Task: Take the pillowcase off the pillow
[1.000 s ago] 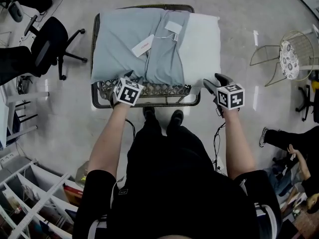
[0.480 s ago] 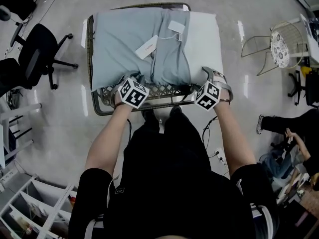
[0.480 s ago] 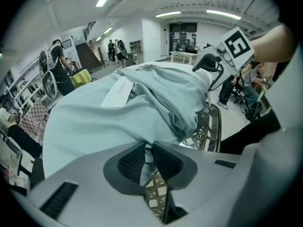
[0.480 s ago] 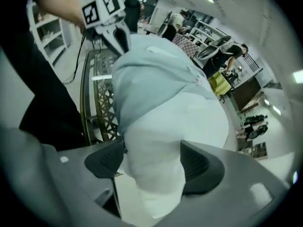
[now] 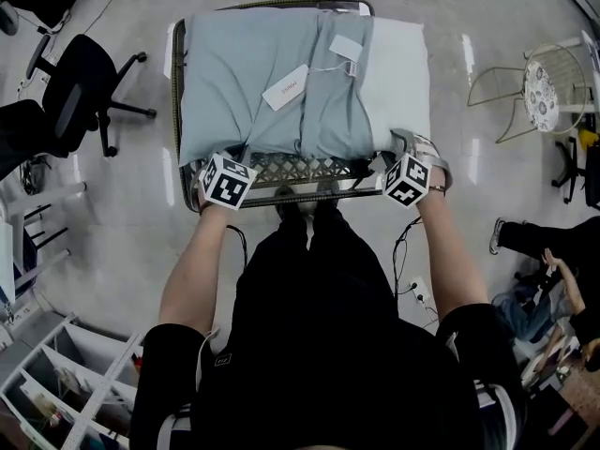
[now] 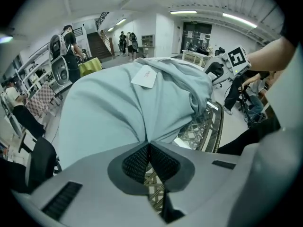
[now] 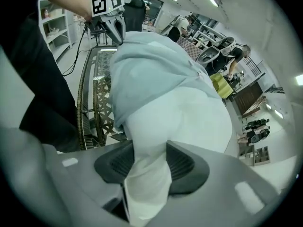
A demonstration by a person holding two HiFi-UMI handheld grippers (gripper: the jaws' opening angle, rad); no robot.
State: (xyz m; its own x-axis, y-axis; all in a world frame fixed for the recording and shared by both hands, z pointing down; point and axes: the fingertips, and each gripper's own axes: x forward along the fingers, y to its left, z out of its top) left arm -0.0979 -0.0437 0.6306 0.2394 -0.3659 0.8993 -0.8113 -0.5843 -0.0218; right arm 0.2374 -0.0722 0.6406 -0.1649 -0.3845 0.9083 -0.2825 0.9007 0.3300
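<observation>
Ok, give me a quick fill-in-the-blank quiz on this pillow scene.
1. The left gripper pinches the blue-grey ____.
2. The right gripper clamps the pillow, whose colour is ____.
3. ____ white tags lie on that cover.
Answers: pillowcase; white; two. The right gripper's jaws have just been closing on the pillow.

No words or numbers can be read. A white tag (image 5: 286, 87) lies on the blue-grey pillowcase (image 5: 230, 73). It has tiny print, too small to read. A second white tag (image 5: 345, 48) near it shows no print that can be read.
</observation>
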